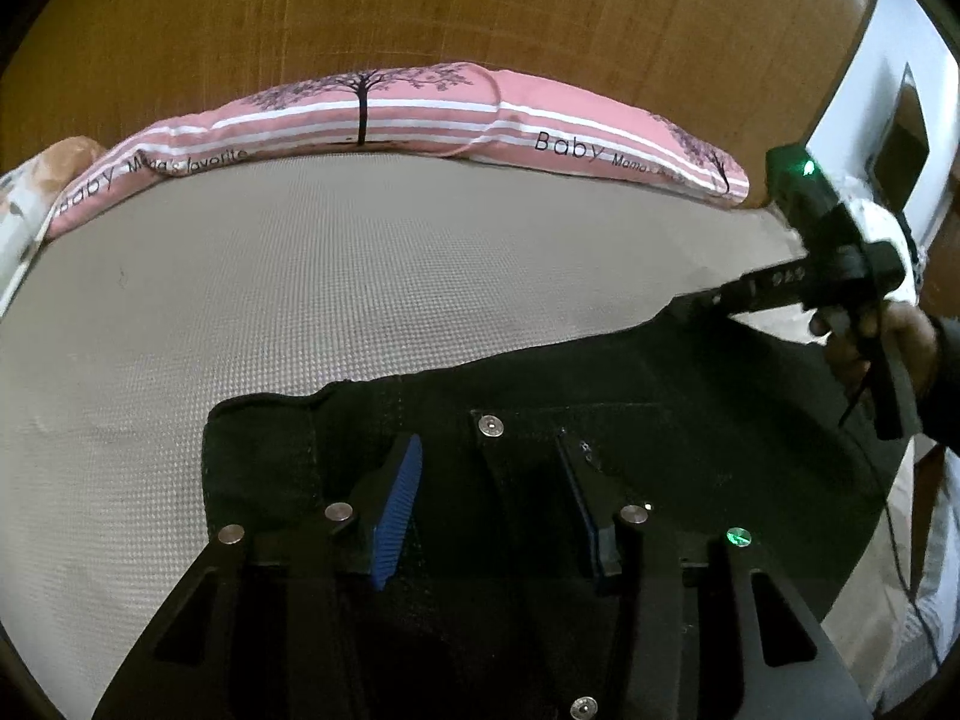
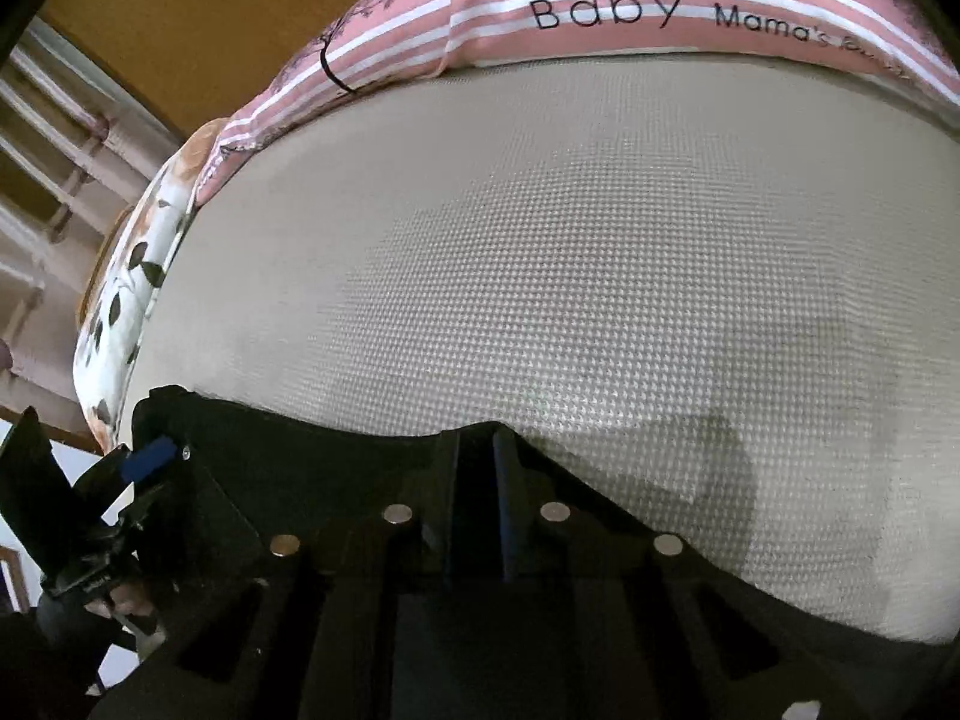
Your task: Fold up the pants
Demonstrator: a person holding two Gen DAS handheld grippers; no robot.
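Note:
Black pants (image 1: 600, 384) lie on a beige textured mattress (image 1: 300, 276), waistband with a metal button (image 1: 491, 426) toward me. My left gripper (image 1: 489, 468) is open just above the waistband, blue pads (image 1: 399, 498) on either side of the button area. My right gripper (image 2: 477, 456) is shut on the far edge of the black pants (image 2: 336, 444); it also shows in the left wrist view (image 1: 708, 300) at the pants' right edge. The left gripper shows at the far left of the right wrist view (image 2: 153, 456).
A pink striped "Baby" bolster pillow (image 1: 420, 114) runs along the mattress's far edge against a wooden headboard (image 1: 420, 6). A floral pillow (image 2: 132, 276) lies at the left. A white wall with a switch plate (image 1: 900, 126) is at the right.

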